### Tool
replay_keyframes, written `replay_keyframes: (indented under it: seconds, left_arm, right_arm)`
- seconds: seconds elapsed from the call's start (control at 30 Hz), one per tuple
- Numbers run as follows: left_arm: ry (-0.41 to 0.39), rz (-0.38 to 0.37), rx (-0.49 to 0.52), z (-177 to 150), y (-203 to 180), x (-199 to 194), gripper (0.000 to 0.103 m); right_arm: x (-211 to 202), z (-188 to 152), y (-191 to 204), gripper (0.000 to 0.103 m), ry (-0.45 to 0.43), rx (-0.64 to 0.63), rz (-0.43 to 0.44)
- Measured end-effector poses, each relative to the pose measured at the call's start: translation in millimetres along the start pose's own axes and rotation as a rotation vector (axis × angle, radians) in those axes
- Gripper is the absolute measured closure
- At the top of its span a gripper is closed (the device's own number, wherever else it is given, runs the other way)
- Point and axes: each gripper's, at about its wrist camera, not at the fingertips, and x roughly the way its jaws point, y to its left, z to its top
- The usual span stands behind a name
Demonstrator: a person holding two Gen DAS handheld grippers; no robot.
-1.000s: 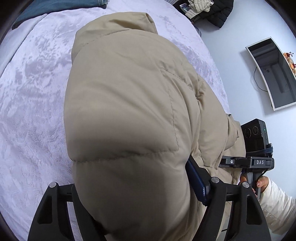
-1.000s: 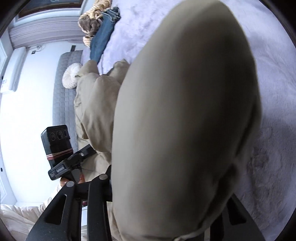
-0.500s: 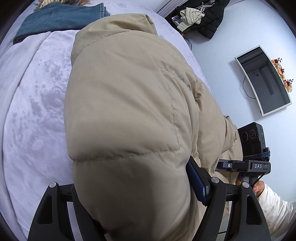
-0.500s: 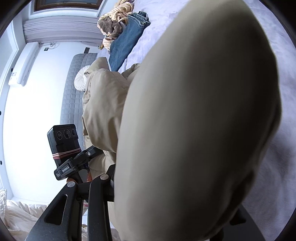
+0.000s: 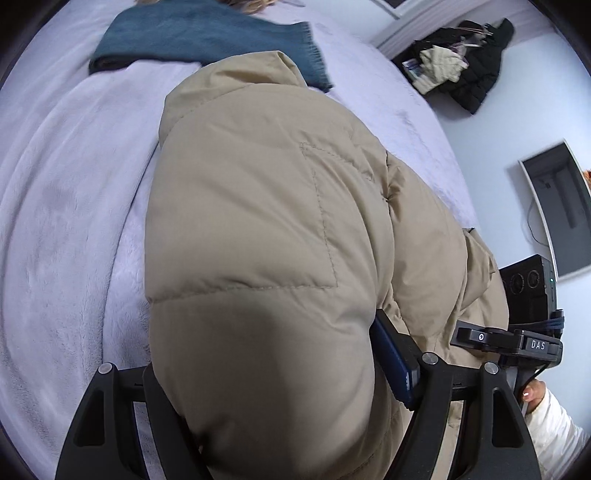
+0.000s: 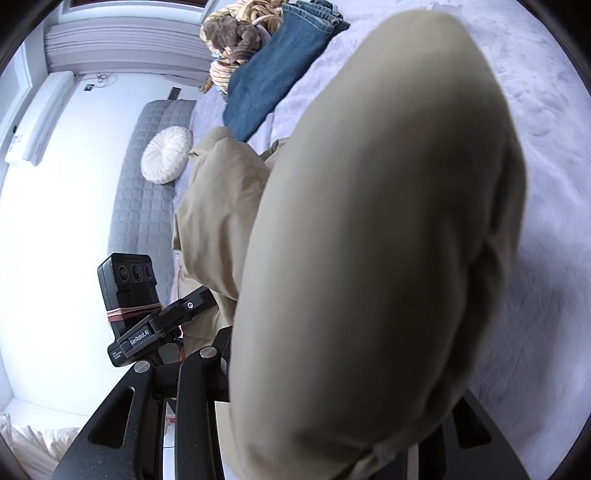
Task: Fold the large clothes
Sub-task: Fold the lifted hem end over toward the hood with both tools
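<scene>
Lilac bed (image 5: 66, 206); puffy beige quilted jacket (image 5: 258, 229)

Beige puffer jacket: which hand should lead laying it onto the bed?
Probably left. The left gripper holds the beige puffer jacket with bare lavender bedspread beside it; the right gripper's view is mostly blocked.

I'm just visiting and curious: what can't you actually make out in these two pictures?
- Left view: the left tongs tips, buried in the jacket.
- Right view: the right tongs tips, hidden by the same jacket.
- Left view: the clothes pile, too small to sort.
- Right view: the bundle beside the jeans, cut off by the top edge.
</scene>
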Motion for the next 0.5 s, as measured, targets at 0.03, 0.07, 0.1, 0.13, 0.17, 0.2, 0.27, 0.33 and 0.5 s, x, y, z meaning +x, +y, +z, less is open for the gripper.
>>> replay_keyframes:
  seconds: [0.03, 0.07, 0.1, 0.13, 0.17, 0.2, 0.27, 0.33, 0.5]
  left_arm:
    - [-0.002, 0.003, -0.003, -1.8, 1.6, 4.3, 0.022]
    - [-0.005, 0.008, -0.001, -2.8, 3.0, 7.3, 0.021]
    - [-0.009, 0.016, 0.002, -4.1, 3.0, 9.1, 0.020]
    - [-0.012, 0.023, 0.005, -7.9, 1.3, 12.1, 0.018]
    - [-0.014, 0.029, 0.006, -10.4, -4.9, 15.8, 0.017]
    - [-0.016, 0.038, 0.007, -12.2, -8.8, 18.2, 0.016]
    - [-0.020, 0.055, 0.013, -13.9, -12.3, 19.1, 0.015]
    - [-0.022, 0.069, 0.016, -12.7, -23.1, 24.2, 0.013]
    - [-0.031, 0.096, 0.008, -15.7, -21.8, 22.3, 0.011]
  right_arm:
    - [6.1, 1.5, 1.8, 0.061, 0.006, 0.001, -0.021]
    - [7.3, 1.9, -1.4, 0.060, 0.011, 0.005, -0.042]
    - [8.1, 2.5, -5.1, 0.059, 0.014, 0.011, -0.053]
    - [7.7, 2.2, -8.3, 0.058, 0.014, 0.019, -0.057]
    - [6.9, 1.5, -9.9, 0.057, 0.012, 0.026, -0.065]
    - [7.5, 4.4, -10.8, 0.055, 0.009, 0.031, -0.076]
    - [3.1, 3.4, -15.1, 0.052, 0.002, 0.048, -0.100]
    - [-2.0, 3.0, -11.0, 0.050, -0.008, 0.054, -0.131]
    - [-23.7, -9.7, 9.0, 0.035, -0.077, 0.024, -0.283]
